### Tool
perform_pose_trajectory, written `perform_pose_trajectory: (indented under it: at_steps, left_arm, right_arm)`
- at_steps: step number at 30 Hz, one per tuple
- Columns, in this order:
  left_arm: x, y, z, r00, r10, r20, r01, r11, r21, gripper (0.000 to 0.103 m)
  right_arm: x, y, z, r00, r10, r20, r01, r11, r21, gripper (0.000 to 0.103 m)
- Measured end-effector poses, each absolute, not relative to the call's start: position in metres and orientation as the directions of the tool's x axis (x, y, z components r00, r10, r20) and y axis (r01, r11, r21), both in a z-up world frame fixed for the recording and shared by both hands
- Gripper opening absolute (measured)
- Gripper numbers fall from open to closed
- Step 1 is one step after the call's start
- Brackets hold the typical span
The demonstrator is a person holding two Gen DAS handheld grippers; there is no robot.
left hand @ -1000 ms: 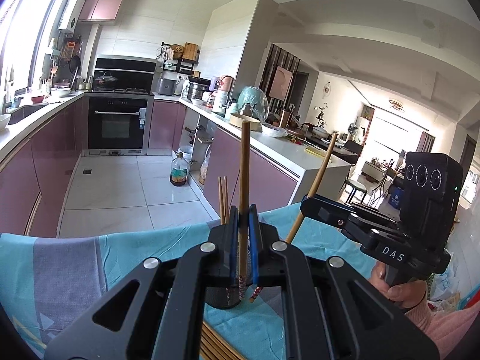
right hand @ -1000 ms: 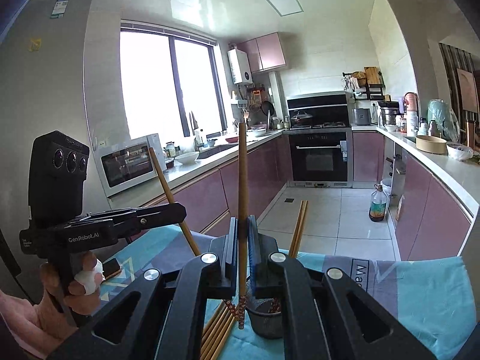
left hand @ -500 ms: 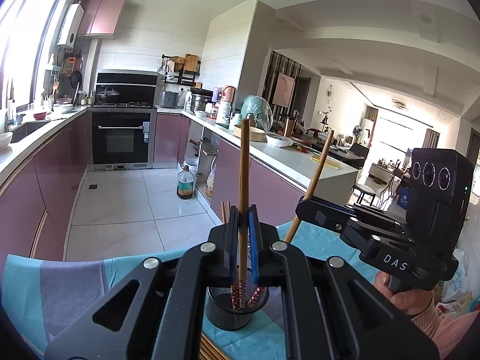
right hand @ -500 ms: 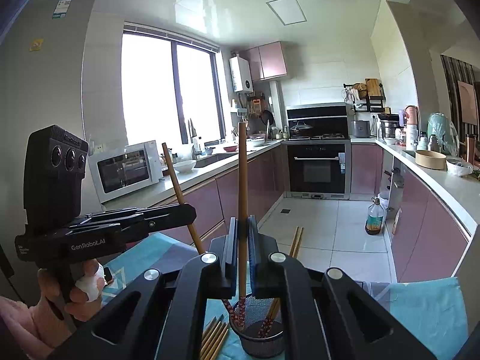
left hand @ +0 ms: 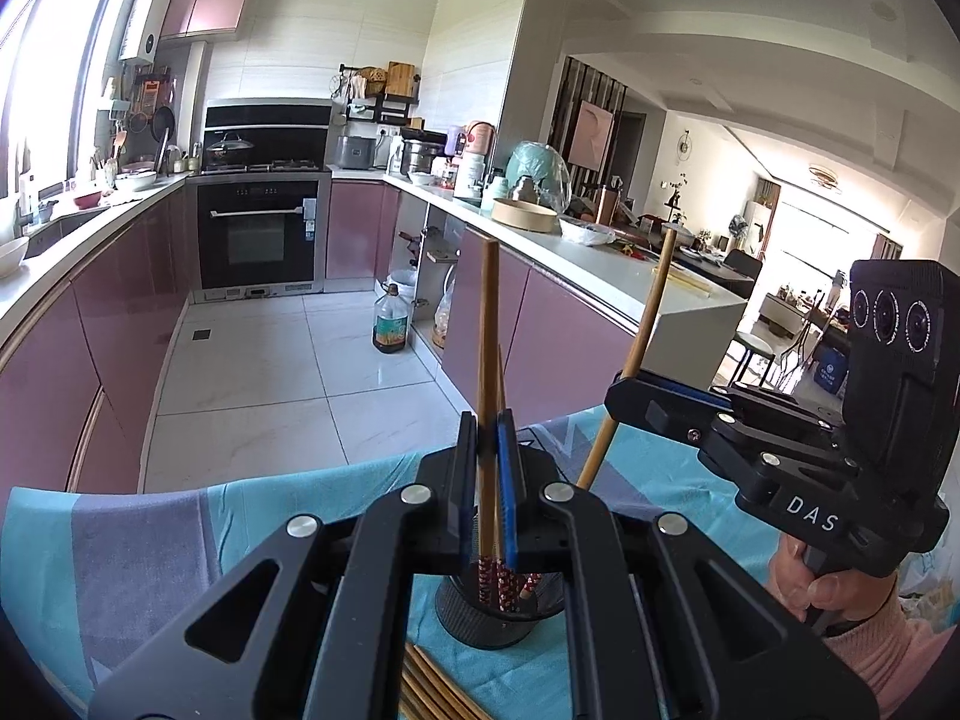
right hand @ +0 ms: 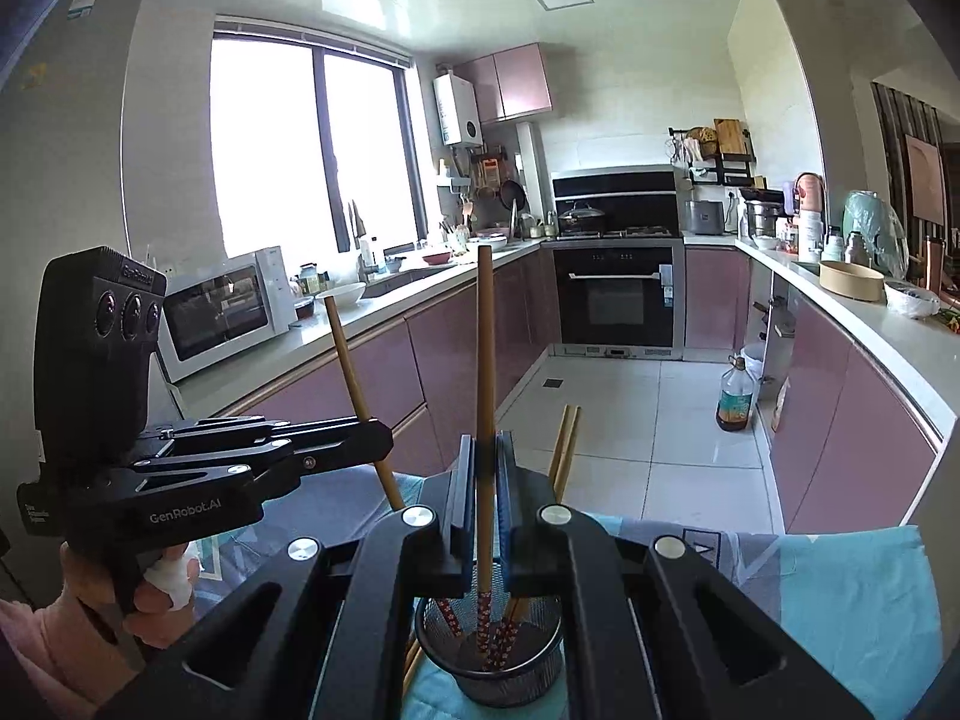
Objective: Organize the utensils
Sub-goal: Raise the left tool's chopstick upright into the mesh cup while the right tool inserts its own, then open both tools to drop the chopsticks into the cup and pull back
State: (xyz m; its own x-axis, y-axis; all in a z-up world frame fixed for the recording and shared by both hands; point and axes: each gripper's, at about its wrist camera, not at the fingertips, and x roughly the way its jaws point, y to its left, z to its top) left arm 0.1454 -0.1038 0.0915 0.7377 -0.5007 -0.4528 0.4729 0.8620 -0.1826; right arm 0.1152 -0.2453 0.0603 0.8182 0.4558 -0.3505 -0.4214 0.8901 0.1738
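A black mesh cup (left hand: 501, 615) (right hand: 492, 654) stands on the blue and grey cloth (left hand: 120, 540), with several red-patterned chopsticks in it. My left gripper (left hand: 489, 474) is shut on a wooden chopstick (left hand: 487, 336), held upright, its patterned tip down in the cup. My right gripper (right hand: 485, 486) is shut on another chopstick (right hand: 485, 348), also upright with its tip in the cup. Each gripper shows in the other's view, the right one (left hand: 624, 387) and the left one (right hand: 375, 438).
More chopsticks (left hand: 432, 684) lie flat on the cloth beside the cup. The table edge faces a kitchen floor (left hand: 270, 372) with purple cabinets and an oven. The operator's hands (left hand: 828, 588) hold the gripper handles on either side.
Both grippers have lifted and tilted back, so the mesh cup has come into view under the jaws. The chopstick tips now sit inside the cup.
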Motion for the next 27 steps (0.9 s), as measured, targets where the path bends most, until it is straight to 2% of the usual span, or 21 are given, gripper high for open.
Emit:
perform_pose_trajectory:
  at_steps: [11, 27]
  left_arm:
    - [0.167, -0.109, 0.061, 0.672, -0.491, -0.554, 0.487, 0.857, -0.169, 0.007]
    - [0.211, -0.112, 0.037, 0.647, -0.457, -0.611, 0.444, 0.877, -0.185, 0.008]
  right_arm:
    - [0.142, -0.241, 0.025, 0.735, 0.446, -0.51, -0.388, 0.894, 0.223, 0.005]
    - [0.162, -0.242, 0.012, 0.717, 0.429, -0.549, -0.336, 0.903, 0.267, 0.008]
